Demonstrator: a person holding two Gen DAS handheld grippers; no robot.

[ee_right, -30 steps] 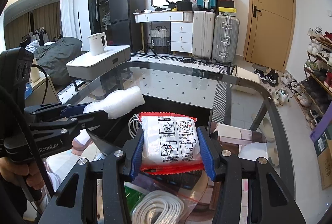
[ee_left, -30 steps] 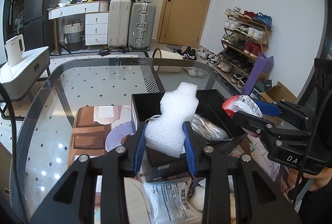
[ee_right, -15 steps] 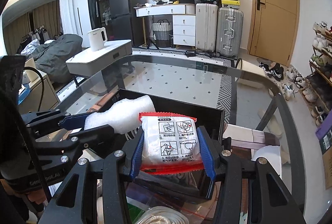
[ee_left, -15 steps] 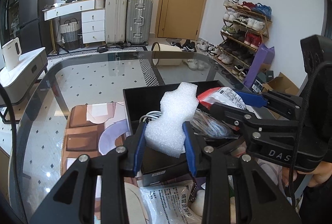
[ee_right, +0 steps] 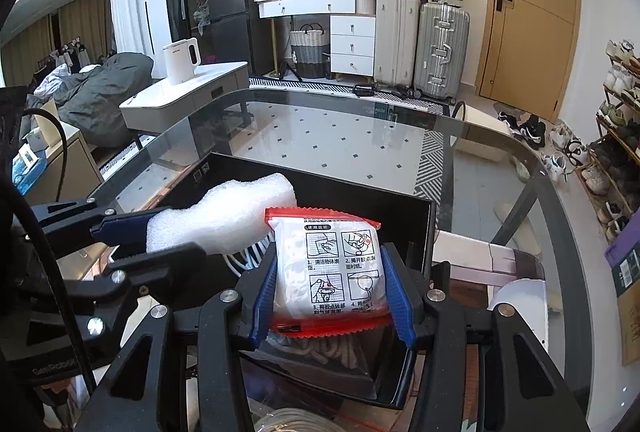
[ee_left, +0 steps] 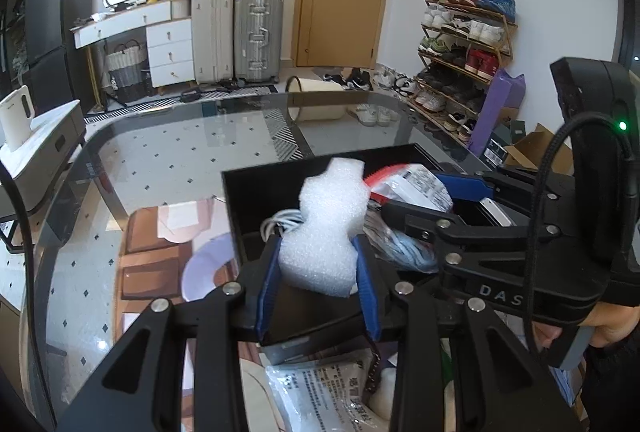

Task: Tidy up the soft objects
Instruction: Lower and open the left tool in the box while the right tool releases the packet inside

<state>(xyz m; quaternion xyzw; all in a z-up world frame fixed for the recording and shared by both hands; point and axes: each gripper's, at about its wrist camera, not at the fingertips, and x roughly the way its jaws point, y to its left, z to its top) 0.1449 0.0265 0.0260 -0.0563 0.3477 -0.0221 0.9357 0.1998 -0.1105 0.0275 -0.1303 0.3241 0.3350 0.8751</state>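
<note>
Left wrist view: your left gripper (ee_left: 318,280) has its jaws clamped on the white foam piece (ee_left: 326,228), held over the black box (ee_left: 256,192) for dropping in.
Box contents: white cable (ee_left: 280,222) (partly hidden).
Right wrist view: your right gripper (ee_right: 332,296) pinches the red-edged packet (ee_right: 332,268) above the same box on the glass desk (ee_right: 360,136).

White foam piece (ee_left: 326,232) upright over black box (ee_left: 256,192), red-edged printed packet (ee_right: 332,268) upright beside it
</note>
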